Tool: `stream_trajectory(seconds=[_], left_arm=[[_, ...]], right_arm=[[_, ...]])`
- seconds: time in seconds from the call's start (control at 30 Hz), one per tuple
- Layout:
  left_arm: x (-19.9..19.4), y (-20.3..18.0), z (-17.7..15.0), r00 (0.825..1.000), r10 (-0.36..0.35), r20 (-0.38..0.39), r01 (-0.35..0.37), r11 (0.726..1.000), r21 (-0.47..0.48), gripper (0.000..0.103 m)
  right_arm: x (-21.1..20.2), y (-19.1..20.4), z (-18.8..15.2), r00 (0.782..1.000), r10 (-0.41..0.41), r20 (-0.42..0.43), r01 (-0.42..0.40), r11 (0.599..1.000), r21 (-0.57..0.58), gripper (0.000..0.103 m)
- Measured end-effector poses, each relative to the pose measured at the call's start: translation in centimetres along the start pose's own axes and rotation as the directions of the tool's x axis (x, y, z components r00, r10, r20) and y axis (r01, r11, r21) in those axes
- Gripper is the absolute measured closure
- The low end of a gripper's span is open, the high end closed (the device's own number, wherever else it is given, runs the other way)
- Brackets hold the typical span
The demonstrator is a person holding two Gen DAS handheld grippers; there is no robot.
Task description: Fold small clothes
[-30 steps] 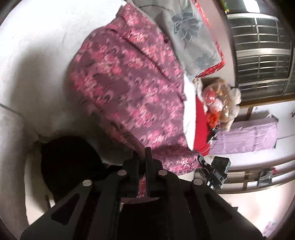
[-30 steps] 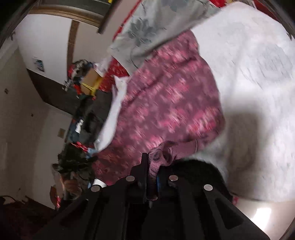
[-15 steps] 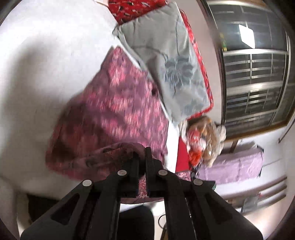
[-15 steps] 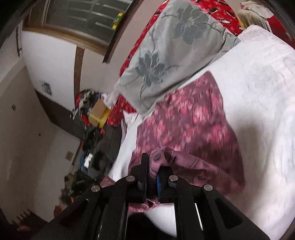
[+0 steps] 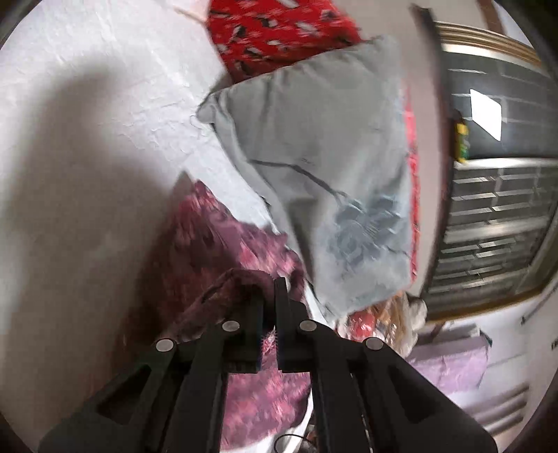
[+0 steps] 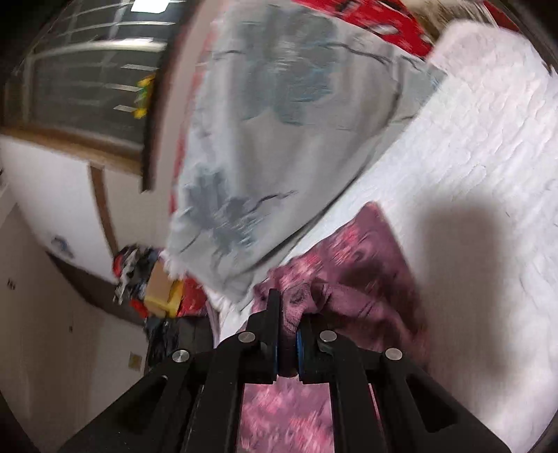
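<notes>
While pinched at two spots by the tongs, lies bunched over a white textured bedspread point(image 5: 104, 146): a maroon floral garment point(image 5: 223, 240), pink blossoms on a dark purple ground, blurred in both views. Folded back on itself near the jaws, with one flat corner reaching toward a grey pillow point(image 5: 327, 188). Clamped in the left gripper point(image 5: 269, 299), jaws pressed almost together on a raised hem of that cloth, more of it hanging pink below the fingers. Clamped likewise in the right gripper point(image 6: 288, 313), a puckered wad of the same fabric squeezed between blue-edged pads. Just past the garment, touching or overlapping its far edge, the grey pillow printed with dark blue flowers, propped against a red patterned cushion point(image 5: 279, 31). Across the bedspread, a broad dark shadow. Farther out, a barred window point(image 5: 498, 223) in a wooden frame, pale walls, and a heap of clutter point(image 6: 146, 285) on a dark shelf, too smeared to name.
</notes>
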State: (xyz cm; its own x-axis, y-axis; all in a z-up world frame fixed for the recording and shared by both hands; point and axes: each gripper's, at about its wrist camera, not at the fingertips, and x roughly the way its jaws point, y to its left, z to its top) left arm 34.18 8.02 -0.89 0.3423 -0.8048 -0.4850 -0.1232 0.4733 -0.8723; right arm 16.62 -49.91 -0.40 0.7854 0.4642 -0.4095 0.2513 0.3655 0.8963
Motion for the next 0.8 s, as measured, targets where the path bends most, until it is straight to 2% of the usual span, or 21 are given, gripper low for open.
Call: stream_trajectory(seconds=[0.07,0.1,0.13,0.2,0.23,0.27,0.33,0.4,0.43,0.57,0.63,0.67,0.7,0.73,0.77,0.8], left_arm=[[1.2,0.4,1.3,1.0,0.012,-0.012,-0.012,0.999,-0.03,0.1],[1.6,0.4,1.9,1.0,0.006,-0.014,-0.006,0.999,-0.049,0.1],[1.7,0.4,2.3,1.0,0.0,-0.016,-0.001,0.998,-0.067,0.1],[1.6,0.4,3.1,0.999,-0.041,-0.017,0.039,0.993,-0.108,0.098],[1.5,0.4,3.3,0.998,-0.068,-0.012,0.066,0.99,-0.122,0.091],[1.1,0.4,3.4,0.996,-0.085,0.0,0.084,0.988,-0.129,0.085],[-0.2,0.4,3.4,0.994,-0.095,0.059,0.101,0.987,-0.125,0.05],[-1.7,0.7,3.2,0.989,-0.089,0.118,0.102,0.988,-0.116,0.043],[-2.1,0.8,3.0,0.988,-0.089,0.127,0.104,0.988,-0.111,0.043],[-1.8,1.3,-0.1,0.992,-0.005,0.125,0.014,0.998,-0.069,0.043],[-0.4,1.4,-1.8,0.992,0.065,0.109,-0.061,0.997,-0.039,0.043],[0.6,1.2,-2.6,0.986,0.126,0.107,-0.125,0.992,-0.015,0.043],[1.5,1.0,-3.3,0.975,0.189,0.113,-0.192,0.981,0.021,0.043],[2.4,0.5,-3.9,0.956,0.261,0.132,-0.272,0.96,0.072,0.043],[3.3,-0.1,-4.6,0.93,0.329,0.162,-0.35,0.928,0.128,0.043],[3.9,-0.7,-5.2,0.905,0.377,0.196,-0.411,0.894,0.179,0.043]], right_arm=[[1.7,-0.6,1.4,1.0,-0.016,-0.003,0.016,1.0,0.023,0.096],[2.2,-0.7,2.0,1.0,0.003,0.008,-0.003,0.999,0.037,0.095],[2.3,-0.8,2.6,0.999,0.01,0.03,-0.011,0.998,0.057,0.091],[2.2,-1.3,3.6,0.997,0.021,0.079,-0.029,0.994,0.107,0.09],[2.0,-1.4,4.0,0.995,0.024,0.097,-0.036,0.992,0.119,0.086],[1.4,-1.5,4.2,0.992,0.002,0.129,-0.018,0.992,0.121,0.078],[0.1,-1.6,4.3,0.987,-0.015,0.163,-0.002,0.994,0.107,0.065],[-1.4,-1.7,4.1,0.982,-0.054,0.184,0.039,0.996,0.083,0.06],[-1.8,-1.7,3.9,0.979,-0.088,0.182,0.077,0.995,0.068,0.059],[-1.0,-1.6,2.8,0.967,-0.229,0.113,0.232,0.973,-0.009,0.056],[0.2,-1.5,2.3,0.962,-0.257,0.088,0.26,0.965,-0.029,0.056],[1.2,-1.2,2.0,0.959,-0.273,0.073,0.277,0.96,-0.043,0.056],[2.2,-0.8,1.7,0.954,-0.293,0.056,0.296,0.953,-0.066,0.056],[3.3,-0.3,1.4,0.945,-0.325,0.037,0.327,0.94,-0.097,0.056],[3.9,0.1,1.1,0.934,-0.355,0.029,0.356,0.926,-0.128,0.057],[4.5,0.9,0.8,0.922,-0.386,0.029,0.385,0.904,-0.189,0.065]])
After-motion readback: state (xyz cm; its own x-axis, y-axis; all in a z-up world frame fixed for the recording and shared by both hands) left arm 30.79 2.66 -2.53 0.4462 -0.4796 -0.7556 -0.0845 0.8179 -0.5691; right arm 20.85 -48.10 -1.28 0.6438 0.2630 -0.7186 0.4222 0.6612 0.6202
